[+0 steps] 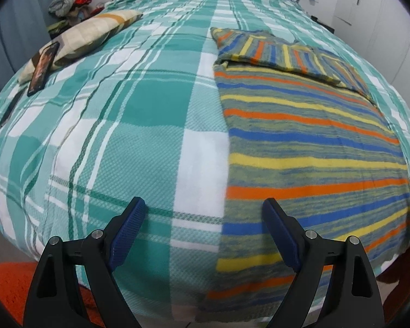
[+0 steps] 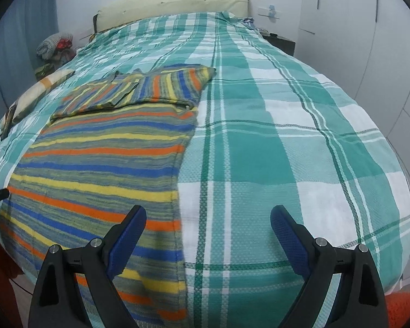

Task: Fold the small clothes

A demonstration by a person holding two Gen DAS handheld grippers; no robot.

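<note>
A striped knit garment (image 1: 309, 147) in orange, blue, yellow and grey-green lies flat on the bed, its sleeves folded across the far end (image 1: 281, 52). It also shows in the right wrist view (image 2: 101, 164). My left gripper (image 1: 205, 207) is open and empty, hovering over the garment's near left edge. My right gripper (image 2: 208, 216) is open and empty, hovering over the garment's near right edge. Neither gripper touches the cloth.
The bed carries a green and white plaid cover (image 1: 139, 104). A patterned pillow (image 1: 87, 35) with a phone (image 1: 43, 65) on it lies at the far left. A cream headboard (image 2: 172, 5) stands behind. White cupboards (image 2: 369, 41) stand on the right.
</note>
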